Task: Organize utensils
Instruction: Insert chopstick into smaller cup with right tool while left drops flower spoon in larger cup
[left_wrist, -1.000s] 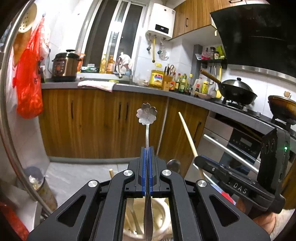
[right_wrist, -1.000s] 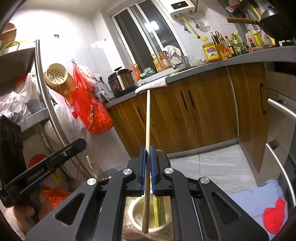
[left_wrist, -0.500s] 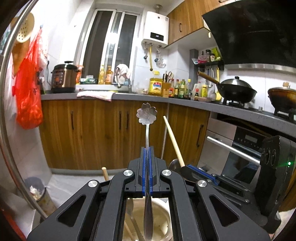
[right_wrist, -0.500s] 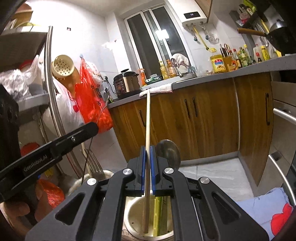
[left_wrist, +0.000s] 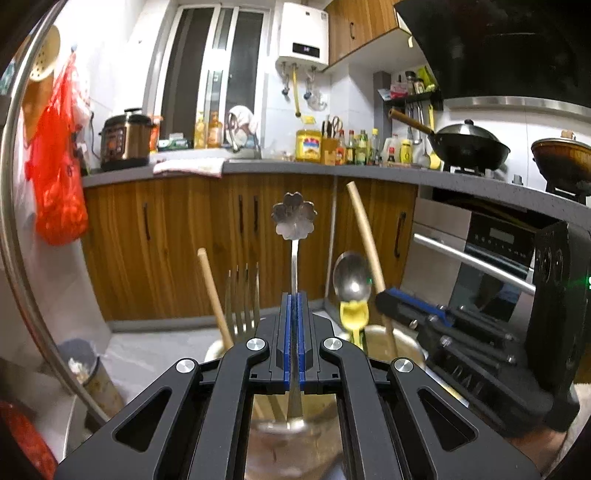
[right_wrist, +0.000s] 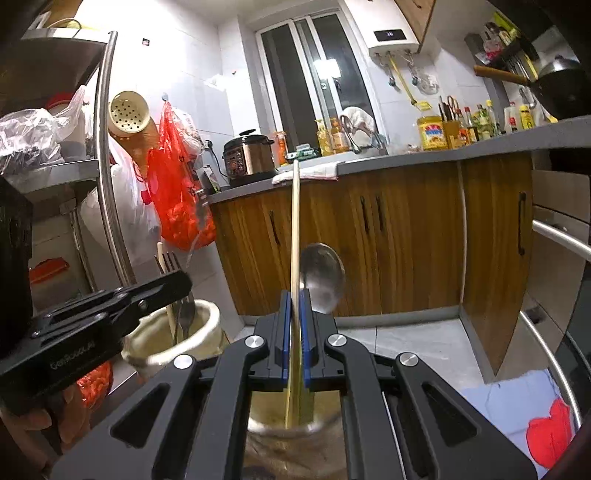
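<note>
Starting nearest the lens in the left wrist view, the left gripper (left_wrist: 294, 347) is seen closed narrowly on the stem of a flower-ended metal spoon (left_wrist: 294, 221), which is held upright along the gripper's own line: the flower end rises to the middle of the frame, while the lower end hangs into the mouth of a cream-coloured utensil pot (left_wrist: 295, 435) at the bottom centre. The long axis is thus near vertical and the pot lies directly beneath, so it is judged that only a straight lowering and a release are called for.

In the right wrist view, the right gripper (right_wrist: 294, 343) is likewise clamped on a long pale wooden chopstick (right_wrist: 294, 229), upright, with its lower tip reaching into a second beige pot (right_wrist: 291, 417) at the bottom centre. Each gripper is the nearer one to its own pot.

A little farther on, in the left wrist view, a steel fork (left_wrist: 242, 302) and a wooden stick (left_wrist: 214, 291) are seen standing left of centre, and a round-bowled metal spoon (left_wrist: 351, 277) with a yellow plastic piece (left_wrist: 354, 314) right of centre, beside the second pot. Whether the fork and stick stand in the left pot cannot be told from this view; in the right wrist view they appear inside it at lower left.

Beyond, a grey counter (left_wrist: 369, 171) over wooden cabinets is seen across the middle.
</note>
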